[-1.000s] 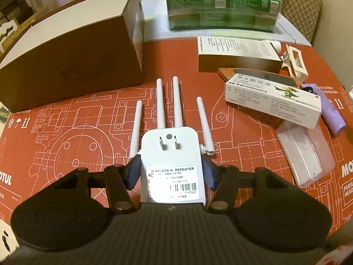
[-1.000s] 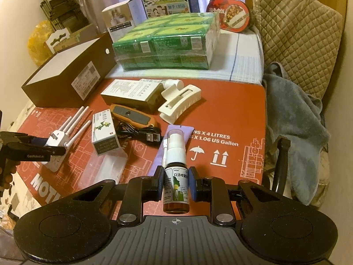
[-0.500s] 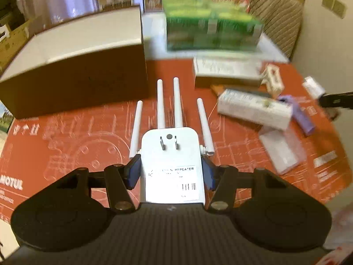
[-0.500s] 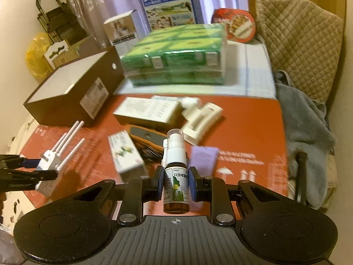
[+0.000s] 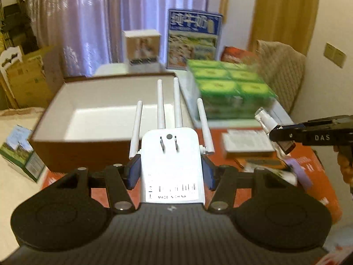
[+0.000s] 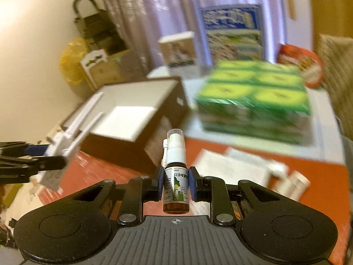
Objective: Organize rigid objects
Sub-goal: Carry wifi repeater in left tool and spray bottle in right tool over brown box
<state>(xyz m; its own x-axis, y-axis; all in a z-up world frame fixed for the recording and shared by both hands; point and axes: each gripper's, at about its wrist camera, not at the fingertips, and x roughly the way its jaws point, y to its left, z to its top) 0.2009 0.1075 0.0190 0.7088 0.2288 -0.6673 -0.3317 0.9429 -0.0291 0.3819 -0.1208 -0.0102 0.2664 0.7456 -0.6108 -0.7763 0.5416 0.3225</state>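
Observation:
My left gripper is shut on a white wireless repeater with several antennas, held in the air in front of the open brown box with a white inside. My right gripper is shut on a small brown spray bottle with a white pump top, held upright above the red mat. The box also shows in the right wrist view, ahead and left. The right gripper with the bottle appears at the right of the left wrist view. The left gripper with the repeater appears at the left of the right wrist view.
A green shrink-wrapped pack of cartons stands behind the red mat. A flat white and tan box, a purple item and other small items lie on the mat. Milk cartons stand at the back. A small box lies left.
Both grippers have risen and tilted up with their loads. The box's open inside now shows, and both views are blurred by motion. The right gripper has come into the left wrist view.

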